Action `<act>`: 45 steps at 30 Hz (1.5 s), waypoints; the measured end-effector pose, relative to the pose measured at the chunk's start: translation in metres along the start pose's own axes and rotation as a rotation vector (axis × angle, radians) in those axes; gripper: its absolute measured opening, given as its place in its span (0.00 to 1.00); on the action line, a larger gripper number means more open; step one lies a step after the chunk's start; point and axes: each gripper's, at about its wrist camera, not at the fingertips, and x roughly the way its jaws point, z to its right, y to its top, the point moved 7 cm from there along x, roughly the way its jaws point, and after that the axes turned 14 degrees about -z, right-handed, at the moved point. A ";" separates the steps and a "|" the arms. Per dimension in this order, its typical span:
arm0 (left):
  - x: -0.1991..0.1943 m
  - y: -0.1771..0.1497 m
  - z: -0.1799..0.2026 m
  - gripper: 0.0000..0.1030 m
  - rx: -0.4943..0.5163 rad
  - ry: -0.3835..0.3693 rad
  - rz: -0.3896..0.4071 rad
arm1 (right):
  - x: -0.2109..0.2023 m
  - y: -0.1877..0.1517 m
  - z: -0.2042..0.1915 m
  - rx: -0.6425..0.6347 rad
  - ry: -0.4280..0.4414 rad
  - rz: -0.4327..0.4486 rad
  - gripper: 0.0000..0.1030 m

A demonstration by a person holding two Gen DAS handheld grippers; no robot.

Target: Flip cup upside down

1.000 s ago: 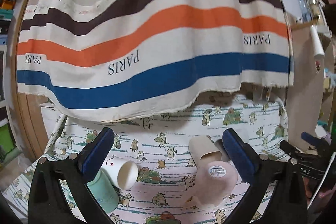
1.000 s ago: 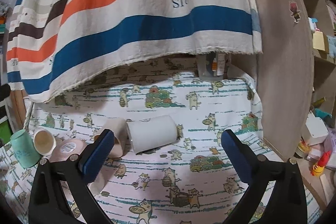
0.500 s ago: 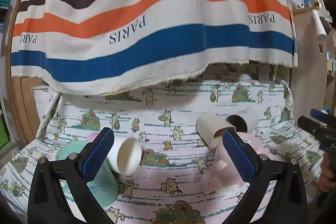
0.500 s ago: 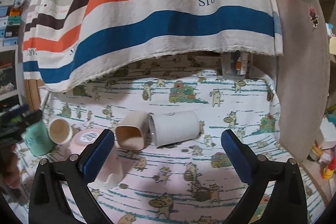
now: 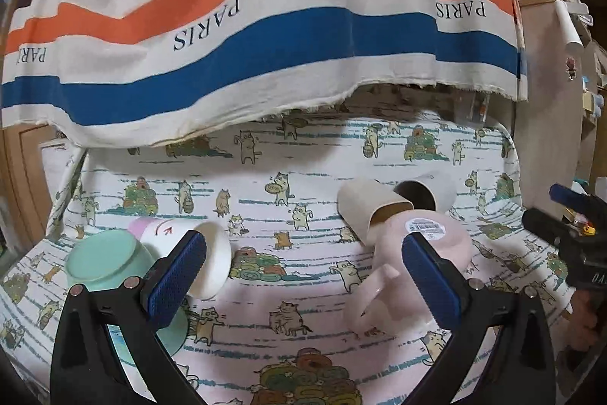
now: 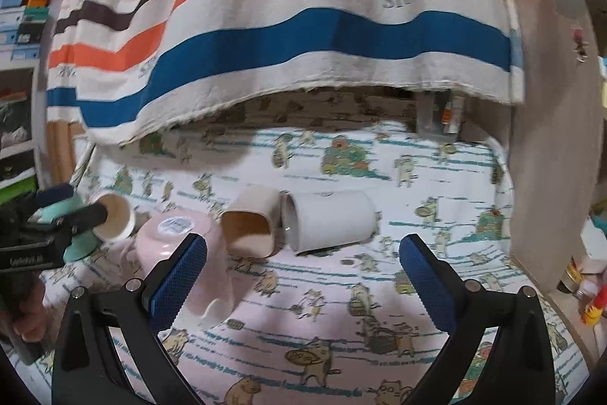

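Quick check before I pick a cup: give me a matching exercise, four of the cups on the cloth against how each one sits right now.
Cups:
1. mint cup
2. pink mug
3. beige square cup
4. white cylinder cup

States:
A. on its side, furthest right
B. base up, far left
C. round sticker on its upturned base
D. on its side, squarish mouth facing the right wrist camera

Pairs: 1-B, 2-C, 3-D, 4-A

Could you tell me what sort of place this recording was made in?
Probably a lived-in room at home: cups lie on a cat-print tablecloth, a striped PARIS cloth hangs behind, and cluttered shelves stand at the side.
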 end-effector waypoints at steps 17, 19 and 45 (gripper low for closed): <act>0.002 0.001 -0.003 1.00 -0.011 0.021 -0.005 | 0.002 -0.001 0.006 0.030 -0.029 -0.012 0.99; 0.002 0.000 -0.003 1.00 -0.011 0.023 -0.004 | 0.002 -0.001 0.006 0.029 -0.029 -0.013 0.99; 0.001 0.000 -0.001 1.00 -0.005 0.021 -0.009 | 0.003 -0.001 0.006 0.028 -0.030 -0.015 0.99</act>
